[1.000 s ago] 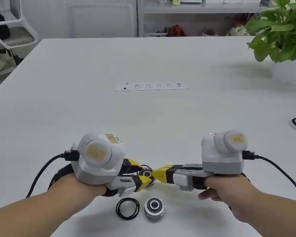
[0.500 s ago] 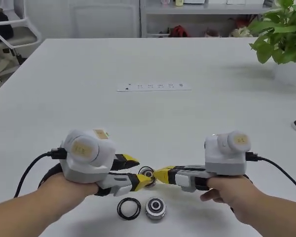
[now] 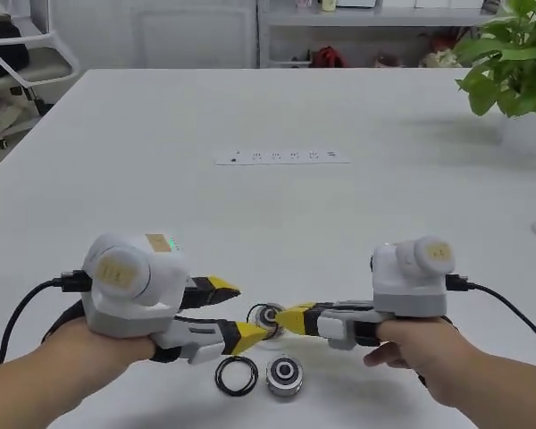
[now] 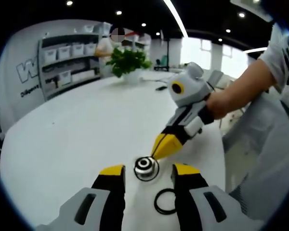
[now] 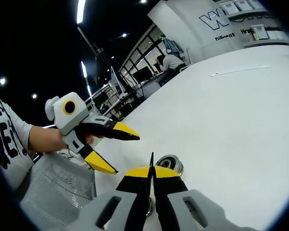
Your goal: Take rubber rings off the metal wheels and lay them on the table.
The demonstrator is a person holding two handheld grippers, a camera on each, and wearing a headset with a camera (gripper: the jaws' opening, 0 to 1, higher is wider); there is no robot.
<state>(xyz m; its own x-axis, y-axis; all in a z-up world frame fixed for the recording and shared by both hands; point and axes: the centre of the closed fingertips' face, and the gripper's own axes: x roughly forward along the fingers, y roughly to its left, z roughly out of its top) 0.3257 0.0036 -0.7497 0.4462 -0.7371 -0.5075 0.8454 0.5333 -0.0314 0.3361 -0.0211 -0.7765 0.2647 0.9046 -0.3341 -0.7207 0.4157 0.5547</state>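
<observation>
1. The white table [image 3: 277,223] carries everything. A potted plant [image 3: 509,54] stands at its far right corner.
2. The left hand-held gripper [image 3: 235,309] lies low over the near edge and points right. Its yellow-tipped jaws are spread wide and grip nothing.
3. The right hand-held gripper [image 3: 286,319] points left toward it, jaws pressed together. In the right gripper view a thin black sliver, which looks like the rubber ring [image 5: 151,159] of the wheel in front, stands pinched between the tips.
4. The metal wheel [image 3: 268,315] sits between the two hand-held grippers. In the left gripper view it lies in the gap of the left jaws, with a yellow tip on either side and neither touching it. The right hand-held gripper's closed tips meet its far rim. I cannot tell whether the wheel rests on the table or hangs just above it.
5. A second wheel [image 3: 284,374] lies flat on the table, nearer the person, just below the right jaw tips.
6. A loose ring [image 3: 237,375], black, lies flat just beside that wheel on its left, apart from both hand-held grippers.
</observation>
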